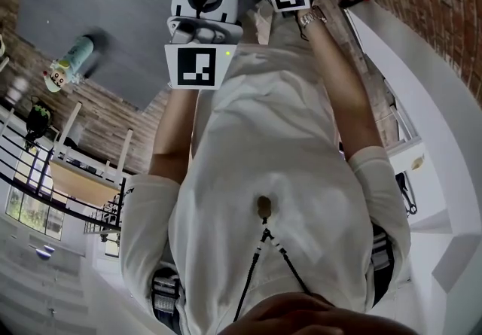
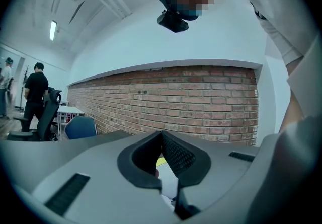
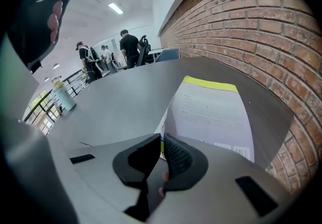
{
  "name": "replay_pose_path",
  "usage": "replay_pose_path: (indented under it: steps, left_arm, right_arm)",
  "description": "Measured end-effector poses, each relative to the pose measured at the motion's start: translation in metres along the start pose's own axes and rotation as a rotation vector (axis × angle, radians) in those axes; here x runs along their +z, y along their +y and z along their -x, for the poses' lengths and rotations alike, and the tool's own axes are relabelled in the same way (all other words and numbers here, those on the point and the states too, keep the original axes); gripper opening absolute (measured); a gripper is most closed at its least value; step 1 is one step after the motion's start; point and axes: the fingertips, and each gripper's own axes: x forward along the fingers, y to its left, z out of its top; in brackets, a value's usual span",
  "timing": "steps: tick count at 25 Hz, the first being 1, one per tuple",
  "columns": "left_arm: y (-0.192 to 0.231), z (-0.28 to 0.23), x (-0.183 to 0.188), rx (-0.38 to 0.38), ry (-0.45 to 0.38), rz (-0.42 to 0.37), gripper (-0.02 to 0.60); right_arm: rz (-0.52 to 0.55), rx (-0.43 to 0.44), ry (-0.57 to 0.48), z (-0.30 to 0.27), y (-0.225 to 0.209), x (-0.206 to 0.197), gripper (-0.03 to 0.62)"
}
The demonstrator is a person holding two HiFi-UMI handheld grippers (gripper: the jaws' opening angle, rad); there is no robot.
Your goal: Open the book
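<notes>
The book (image 3: 211, 112) lies on the grey table (image 3: 115, 92) by the brick wall. Its pale cover has small print and a yellow band at the far end. The cover's near edge is lifted off the pages. That edge runs in between the pads of my right gripper (image 3: 162, 143), which is shut on it. My left gripper (image 2: 161, 140) points about level at the wall, and its pads meet at the tips with nothing seen held. In the head view only the grippers' marker cubes (image 1: 200, 65) show, in front of the person's white shirt.
A pale green bottle (image 3: 61, 98) stands far left on the table. The brick wall (image 3: 261, 31) runs close along the book's right side. A blue chair (image 2: 80, 127) and several people (image 3: 128, 47) are far back in the room.
</notes>
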Motion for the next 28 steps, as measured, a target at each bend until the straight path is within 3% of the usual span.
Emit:
replay_pose_path:
  steps: [14, 28]
  left_arm:
    - [-0.012, -0.004, 0.006, 0.007, -0.024, -0.009, 0.021]
    - [-0.034, -0.012, 0.014, 0.074, -0.041, -0.014, 0.021]
  right_arm:
    - [-0.036, 0.0, -0.08, 0.036, -0.014, 0.011, 0.048]
    - [-0.092, 0.035, -0.122, 0.062, -0.041, 0.012, 0.048]
